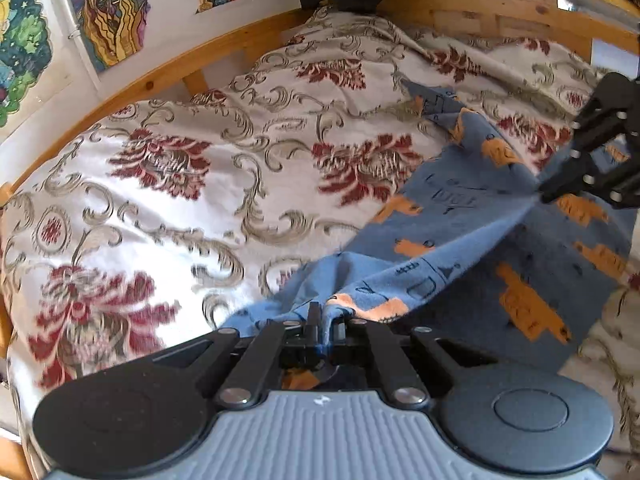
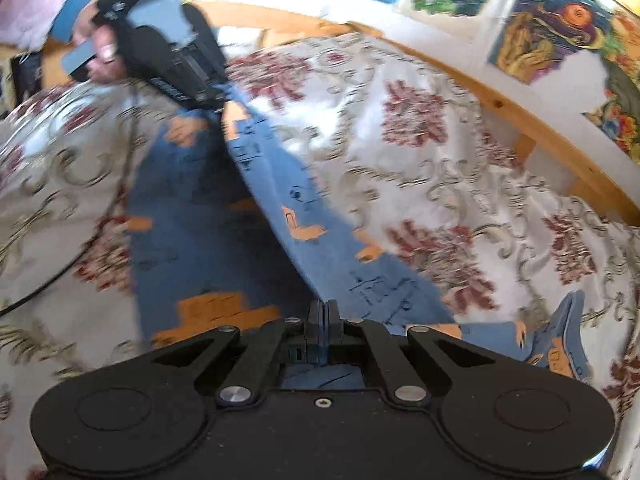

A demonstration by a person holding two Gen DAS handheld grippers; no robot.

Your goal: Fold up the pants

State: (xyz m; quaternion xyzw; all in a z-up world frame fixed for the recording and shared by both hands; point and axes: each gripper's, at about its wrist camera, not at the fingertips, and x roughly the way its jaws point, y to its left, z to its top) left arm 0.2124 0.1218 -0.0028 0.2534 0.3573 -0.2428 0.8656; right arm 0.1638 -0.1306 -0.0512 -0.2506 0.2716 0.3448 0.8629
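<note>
Risk: losing the taut fold edge if either pinch slips on thin fabric; dragging the bedspread [image 1: 168, 184] along
Left gripper [image 1: 325, 322]: clamping pants [image 1: 460, 248] hem, bottom centre, angling forward and low
Right gripper [image 2: 322, 312]: clamping the opposite edge, bottom centre
Pants: stretching lifted between both grippers, remainder lying on the bedspread, right of frame in the left view

Bright daylight, fisheye-bent edges, heavy motion blur in the right wrist view.

I see pants [image 1: 460, 240] on the bed [image 1: 180, 184], stretched between left tongs [image 1: 325, 322] and right tongs [image 2: 323, 312], posters [image 1: 108, 12] on wall behind.
</note>
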